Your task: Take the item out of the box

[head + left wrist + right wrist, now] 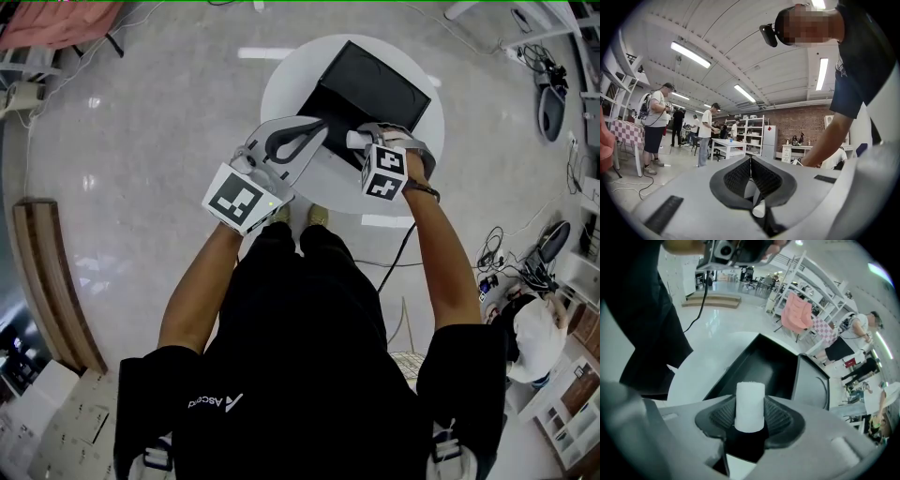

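Note:
An open black box point(370, 89) lies on a round white table point(281, 89). My right gripper point(750, 416) points steeply down over the box's near edge and is shut on a white cylinder point(750, 404), which stands upright between the ribbed pads. The box's dark inside point(764, 366) and its lid point(813, 385) lie below it. In the head view the cylinder point(356, 139) pokes out beside the right gripper point(367, 142). My left gripper point(319, 127) is held level over the table's left part, shut with its tips touching and nothing between them point(751, 161).
Cables point(506, 262) trail over the shiny floor at the right, near a seated person point(539, 337). A wooden platform point(52, 281) lies at the left. In the left gripper view, people point(656, 126) stand by white tables and shelves point(752, 140).

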